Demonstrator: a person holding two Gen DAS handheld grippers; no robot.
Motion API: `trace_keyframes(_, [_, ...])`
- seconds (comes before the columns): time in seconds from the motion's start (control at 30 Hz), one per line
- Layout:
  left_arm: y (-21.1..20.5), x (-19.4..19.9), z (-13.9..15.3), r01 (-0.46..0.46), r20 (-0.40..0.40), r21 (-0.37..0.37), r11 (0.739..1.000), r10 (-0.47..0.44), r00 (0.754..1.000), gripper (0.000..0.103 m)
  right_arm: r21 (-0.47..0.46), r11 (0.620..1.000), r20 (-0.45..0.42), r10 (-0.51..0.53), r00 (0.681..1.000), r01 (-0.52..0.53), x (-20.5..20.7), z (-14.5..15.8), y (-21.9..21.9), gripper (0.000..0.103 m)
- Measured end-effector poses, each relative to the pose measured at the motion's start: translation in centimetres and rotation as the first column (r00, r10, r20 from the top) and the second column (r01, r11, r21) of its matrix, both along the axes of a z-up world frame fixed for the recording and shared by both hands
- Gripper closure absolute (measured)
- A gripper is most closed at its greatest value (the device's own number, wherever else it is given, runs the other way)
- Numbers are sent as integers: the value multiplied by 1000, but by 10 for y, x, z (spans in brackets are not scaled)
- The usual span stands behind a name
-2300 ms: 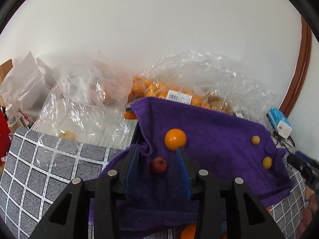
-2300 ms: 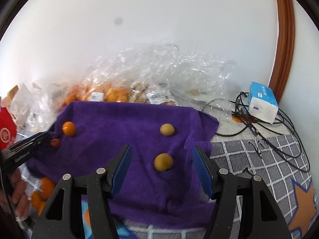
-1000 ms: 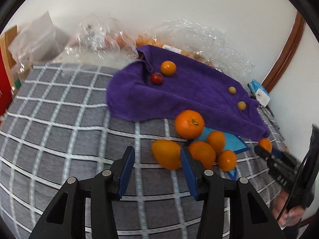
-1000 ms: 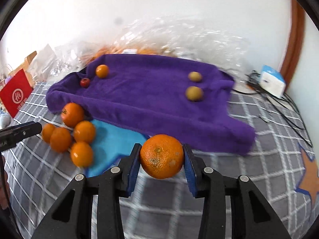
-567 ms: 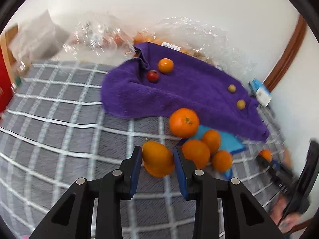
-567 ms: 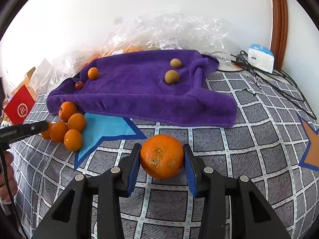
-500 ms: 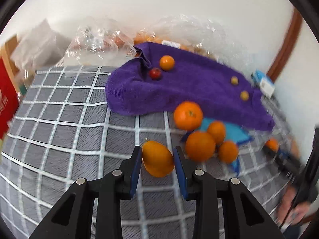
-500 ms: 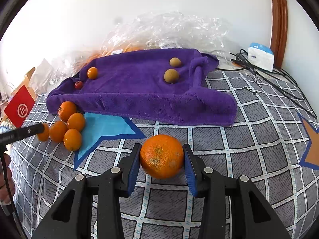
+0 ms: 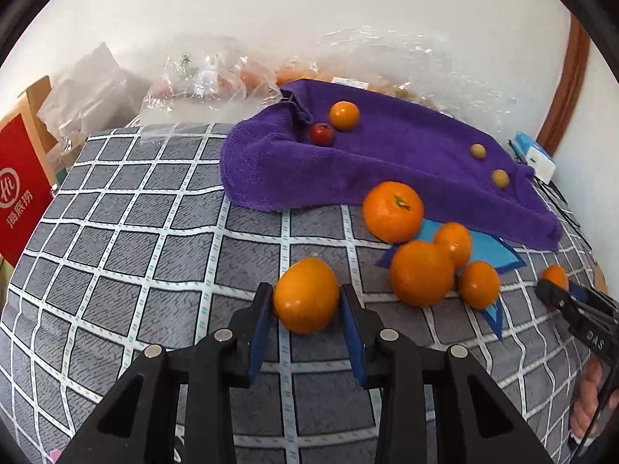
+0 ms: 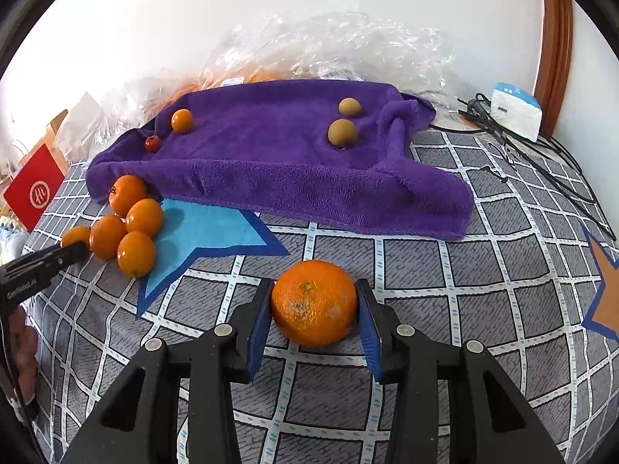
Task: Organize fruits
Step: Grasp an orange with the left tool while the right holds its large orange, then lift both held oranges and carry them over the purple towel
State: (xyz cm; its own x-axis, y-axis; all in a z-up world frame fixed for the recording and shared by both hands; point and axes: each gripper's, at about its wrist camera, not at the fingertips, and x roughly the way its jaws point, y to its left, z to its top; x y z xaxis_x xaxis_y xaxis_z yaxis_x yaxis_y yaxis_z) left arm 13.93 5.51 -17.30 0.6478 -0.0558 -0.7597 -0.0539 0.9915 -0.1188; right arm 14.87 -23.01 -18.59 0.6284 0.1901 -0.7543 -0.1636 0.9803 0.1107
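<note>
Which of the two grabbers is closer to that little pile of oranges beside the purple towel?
Left. The left gripper sits right beside the pile; the right gripper is farther off, across the blue star.

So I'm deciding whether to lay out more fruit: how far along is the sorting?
Early. Four small fruits sit on the purple towel. Each gripper has an orange between its fingers: right gripper clamps one, left gripper is opening around another. Four oranges remain beside the towel.

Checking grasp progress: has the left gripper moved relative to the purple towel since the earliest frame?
Yes. The left gripper has pulled back off the purple towel onto the checked cloth, around an orange.
</note>
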Motion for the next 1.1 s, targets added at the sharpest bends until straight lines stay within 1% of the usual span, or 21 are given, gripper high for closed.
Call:
trace_keyframes(0.03, [1, 2, 0, 4, 3, -12, 1000, -4, 1000, 66, -3, 1000, 0, 1, 1000, -1, 0, 0, 0, 61])
trace_keyframes(0.1, [5, 1, 0, 5, 8, -30, 1000, -5, 1000, 66, -13, 1000, 3, -1, 1000, 1, -1, 0, 2, 61])
trace_keyframes(0.13, [6, 0, -1, 3, 10, -42, 999, -3, 1000, 72, -19, 1000, 5, -1, 1000, 1, -1, 0, 3, 61])
trace_keyframes(0.23, [12, -3, -5, 3, 16, -96, 995, -2, 1000, 73, -17, 1000, 3, -2, 1000, 2, -1, 0, 2, 61])
trace_keyframes(0.37, [12, -6, -7, 1, 18, -111, 994, 2, 1000, 73, -13, 1000, -1, -4, 1000, 4, 0, 0, 2, 61])
trace_keyframes(0.5, [12, -9, -7, 2, 26, -129, 992, 1, 1000, 73, -39, 999, 4, -6, 1000, 7, -1, 0, 5, 61])
trace_keyframes(0.6, [16, -17, -4, 13, 64, -168, 986, -2, 998, 73, -15, 1000, 17, 2, 1000, -2, -4, 2, 4, 62])
trace_keyframes(0.83, [16, -24, 3, 3, 117, -174, 985, 17, 993, 73, 54, 998, 48, -21, 999, 19, -9, 7, -8, 62])
trace_keyframes(1.0, [15, -29, 8, -3, 149, -160, 987, 27, 988, 73, 64, 998, 56, -28, 998, 24, -9, 9, -9, 62])
trace_keyframes(1.1, [15, -29, 10, -2, 156, -155, 988, 27, 987, 73, 78, 997, 61, -28, 998, 23, -9, 9, -11, 62])
